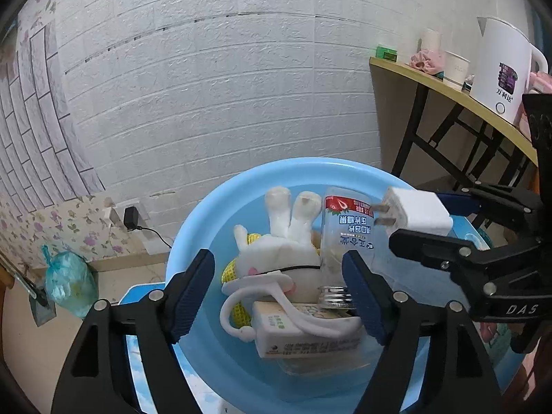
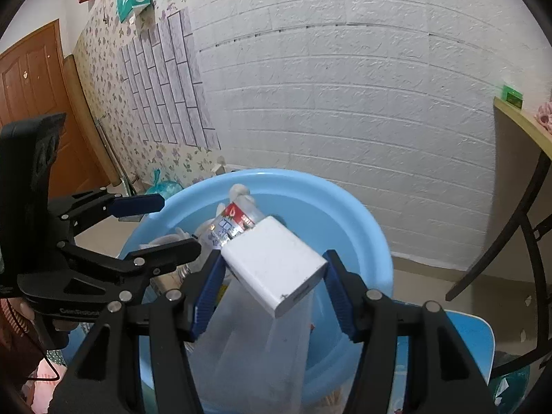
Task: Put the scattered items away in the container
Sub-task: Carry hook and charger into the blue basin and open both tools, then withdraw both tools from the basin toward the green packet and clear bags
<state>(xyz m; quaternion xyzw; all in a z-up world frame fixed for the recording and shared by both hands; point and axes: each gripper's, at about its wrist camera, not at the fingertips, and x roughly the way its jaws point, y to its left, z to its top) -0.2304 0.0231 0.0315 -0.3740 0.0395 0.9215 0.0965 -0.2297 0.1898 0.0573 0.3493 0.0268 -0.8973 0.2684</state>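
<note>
A light blue basin (image 1: 193, 227) holds a white plush rabbit (image 1: 276, 252), a clear bottle (image 1: 341, 241) with a red label, a cream carton (image 1: 296, 338) and a white strap-like item (image 1: 262, 286). My left gripper (image 1: 279, 293) is open and empty above the basin's near side. My right gripper (image 2: 272, 289) is shut on a white charger plug (image 2: 276, 265) and holds it over the basin (image 2: 345, 203). The plug also shows in the left wrist view (image 1: 414, 214), its prongs pointing left over the bottle (image 2: 234, 224).
The basin sits on a blue seat (image 2: 469, 338). A wooden table (image 1: 448, 93) at the right carries a white kettle (image 1: 500, 65) and cups. A teal rubbish bag (image 1: 69, 283) lies by the wall at the left, below a wall socket (image 1: 131, 217).
</note>
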